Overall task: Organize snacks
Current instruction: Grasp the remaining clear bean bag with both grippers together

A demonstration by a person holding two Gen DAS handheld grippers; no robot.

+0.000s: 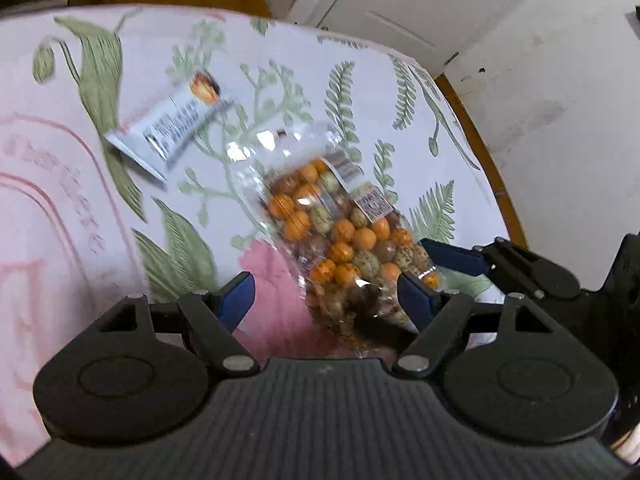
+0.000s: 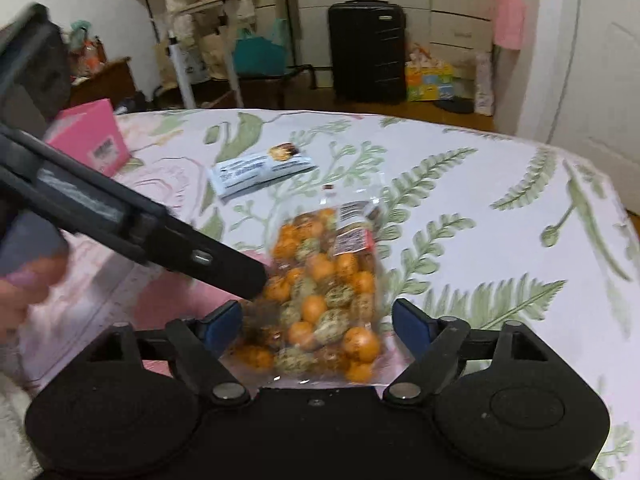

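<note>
Cellophane is what we are dealing with: the clear bag of coated nuts (image 2: pixel 320 300) lies flat on the fern-print cloth (image 2: pixel 500 184), near end between our right gripper (image 2: pixel 318 326) fingers, which stand wide and touch nothing. Our left gripper (image 1: pixel 326 300) hangs over the same bag, jaws also wide and empty. We judge it light, slippery and shifting (loose round pieces roll inside), so we favour pinching the gathered film at an end over squeezing the middle. A white snack bar (image 2: pixel 262 168) lies beyond.
</note>
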